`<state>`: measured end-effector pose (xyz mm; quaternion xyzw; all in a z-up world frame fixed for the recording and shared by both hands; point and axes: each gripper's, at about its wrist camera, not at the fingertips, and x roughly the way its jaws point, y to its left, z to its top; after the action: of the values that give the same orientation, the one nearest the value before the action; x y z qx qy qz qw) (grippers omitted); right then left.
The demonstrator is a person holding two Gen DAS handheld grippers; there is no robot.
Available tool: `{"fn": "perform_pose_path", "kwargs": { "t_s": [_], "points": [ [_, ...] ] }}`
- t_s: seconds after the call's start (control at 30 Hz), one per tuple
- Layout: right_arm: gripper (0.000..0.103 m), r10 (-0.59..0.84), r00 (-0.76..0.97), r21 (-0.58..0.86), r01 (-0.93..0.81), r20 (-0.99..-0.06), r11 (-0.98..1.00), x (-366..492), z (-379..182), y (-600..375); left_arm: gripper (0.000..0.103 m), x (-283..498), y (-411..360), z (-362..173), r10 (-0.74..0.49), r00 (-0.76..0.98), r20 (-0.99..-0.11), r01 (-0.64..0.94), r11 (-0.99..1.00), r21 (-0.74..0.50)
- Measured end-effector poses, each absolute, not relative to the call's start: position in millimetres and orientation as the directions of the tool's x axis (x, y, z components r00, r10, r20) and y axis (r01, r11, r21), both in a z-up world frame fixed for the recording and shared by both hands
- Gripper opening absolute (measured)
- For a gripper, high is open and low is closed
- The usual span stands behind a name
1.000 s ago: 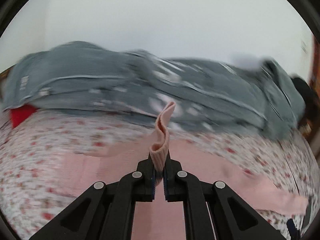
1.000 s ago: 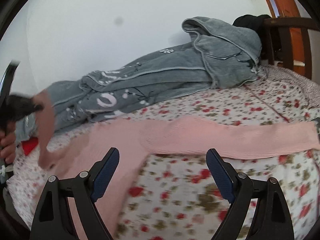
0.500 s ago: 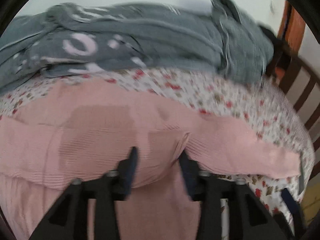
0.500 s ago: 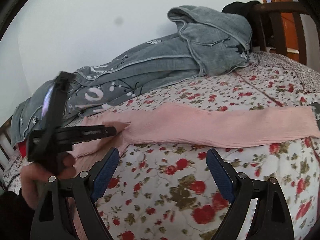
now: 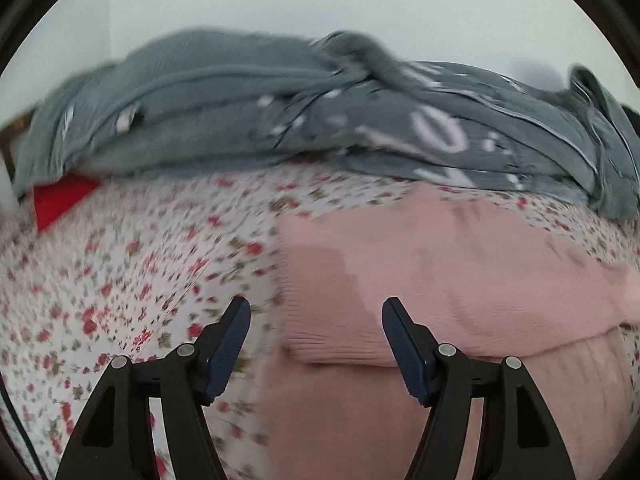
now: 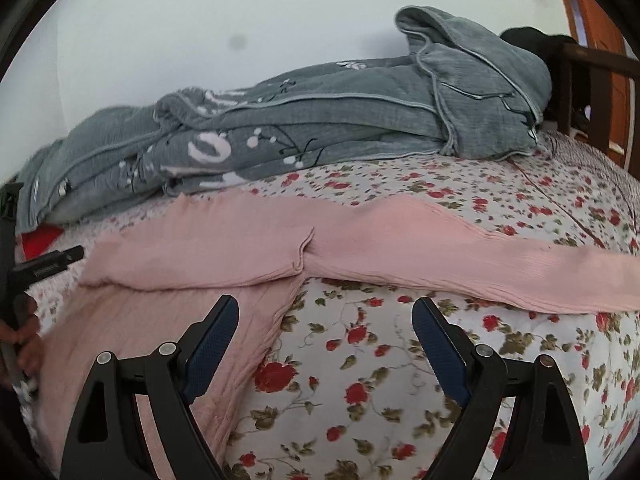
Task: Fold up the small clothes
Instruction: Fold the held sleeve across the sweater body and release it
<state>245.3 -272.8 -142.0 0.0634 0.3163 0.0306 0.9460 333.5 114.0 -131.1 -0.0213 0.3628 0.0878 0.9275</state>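
Observation:
A pink knit garment (image 6: pixel 200 248) lies flat on the flowered bedsheet (image 6: pixel 400 360). One sleeve is folded across its body, and the other sleeve (image 6: pixel 520 264) stretches out to the right. My left gripper (image 5: pixel 316 308) hovers over the garment's left edge (image 5: pixel 440 280); its jaws are opening and nothing is pressed between them. It also shows at the far left of the right wrist view, the left gripper (image 6: pixel 60 258) held by a hand (image 6: pixel 24 340). My right gripper (image 6: pixel 326 308) stands open above the sheet, just right of the garment's lower body, holding nothing.
A rumpled grey blanket (image 6: pixel 320 108) runs along the wall behind the garment. A red item (image 5: pixel 60 200) peeks out under its left end. A dark wooden frame (image 6: pixel 592 80) with a black item (image 6: pixel 524 40) stands at the far right.
The left gripper carried the pink sleeve end over the garment, let it go, and drew back to the left with its jaws spreading. The right gripper dipped slightly closer to the bed.

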Motion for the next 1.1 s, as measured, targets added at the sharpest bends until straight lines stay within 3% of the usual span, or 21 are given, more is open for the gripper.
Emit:
{"fn": "perform_pose_path", "kwargs": {
  "t_s": [0.13,0.2,0.27,0.33,0.47,0.63,0.8,0.87,0.97,1.1],
  "points": [
    [0.088,0.072,0.775,0.097,-0.014,-0.628,0.995,253,-150,-268,0.064,367,150,-155,-0.030,0.661,-0.750,-0.170,0.967,-0.189],
    [0.088,0.064,0.766,0.086,-0.011,-0.640,0.996,256,-153,-268,0.049,378,157,-170,-0.085,0.626,-0.775,-0.186,0.949,-0.254],
    [0.088,0.065,0.758,0.082,-0.016,-0.649,0.997,259,-156,-267,0.024,385,163,-181,-0.137,0.620,-0.773,-0.191,0.929,-0.318],
    [0.088,0.063,0.753,0.077,-0.016,-0.655,0.997,261,-158,-265,0.014,381,166,-179,-0.194,0.651,-0.734,-0.162,0.909,-0.384],
    [0.088,0.062,0.743,0.080,-0.011,-0.666,0.997,264,-163,-264,0.013,365,182,-166,-0.157,0.727,-0.669,-0.197,0.885,-0.422],
    [0.088,0.061,0.745,0.076,-0.013,-0.664,0.997,262,-161,-263,0.015,372,168,-172,-0.095,0.669,-0.737,-0.213,0.926,-0.313],
    [0.088,0.064,0.742,0.079,-0.016,-0.667,0.997,259,-160,-264,0.018,354,155,-148,-0.165,0.743,-0.648,-0.081,0.940,-0.332],
    [0.088,0.065,0.751,0.072,-0.023,-0.658,0.997,254,-157,-266,0.018,362,137,-154,-0.184,0.700,-0.691,-0.033,0.957,-0.288],
    [0.088,0.016,0.758,0.026,0.001,-0.652,1.000,248,-153,-275,0.018,378,115,-179,-0.096,0.621,-0.778,-0.043,0.987,-0.156],
    [0.088,-0.081,0.754,-0.003,0.105,-0.652,0.995,239,-149,-314,0.021,372,104,-175,-0.029,0.638,-0.769,-0.038,0.997,-0.068]
  ]
}}
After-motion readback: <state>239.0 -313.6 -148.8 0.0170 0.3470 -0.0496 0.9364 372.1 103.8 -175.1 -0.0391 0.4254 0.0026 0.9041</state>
